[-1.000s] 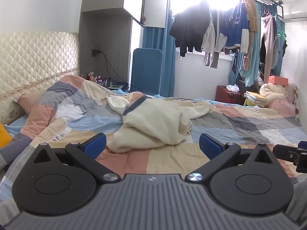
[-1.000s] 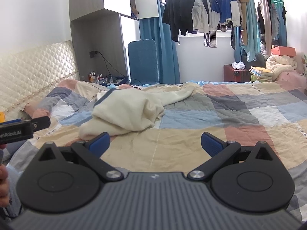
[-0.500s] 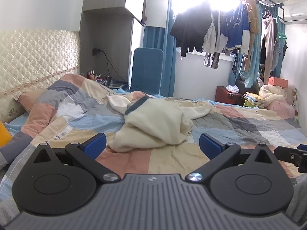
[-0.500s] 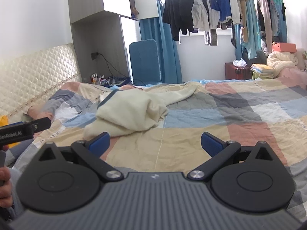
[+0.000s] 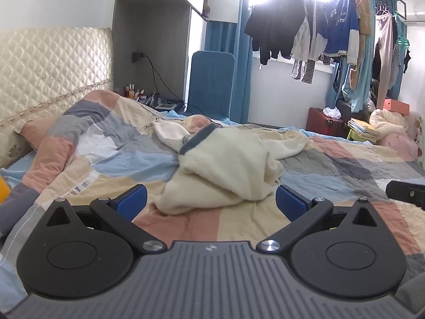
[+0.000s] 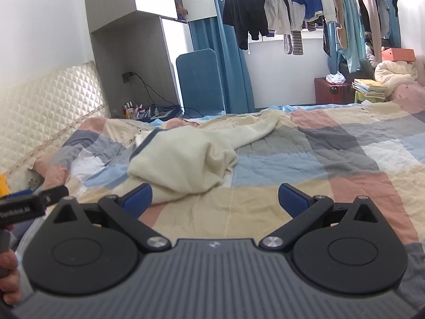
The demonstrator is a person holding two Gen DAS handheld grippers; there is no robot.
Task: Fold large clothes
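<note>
A cream fleece garment with a dark blue-grey collar lies crumpled in a heap on the patchwork bedspread, one sleeve trailing to the right. My left gripper hovers open just short of the heap's near edge, nothing between its blue pads. In the right wrist view the same garment lies ahead and to the left. My right gripper is open and holds nothing, its left pad near the garment's near corner. Part of the other gripper and a hand show at the left edge.
A quilted headboard and pillow stand at the left. Beyond the bed are a blue chair, a cluttered bedside shelf, hanging clothes, a red chest and stacked books.
Both grippers have tilted slightly, so the garment sits a little lower and nearer in each view. Their jaws stayed open and the garment has not moved.
</note>
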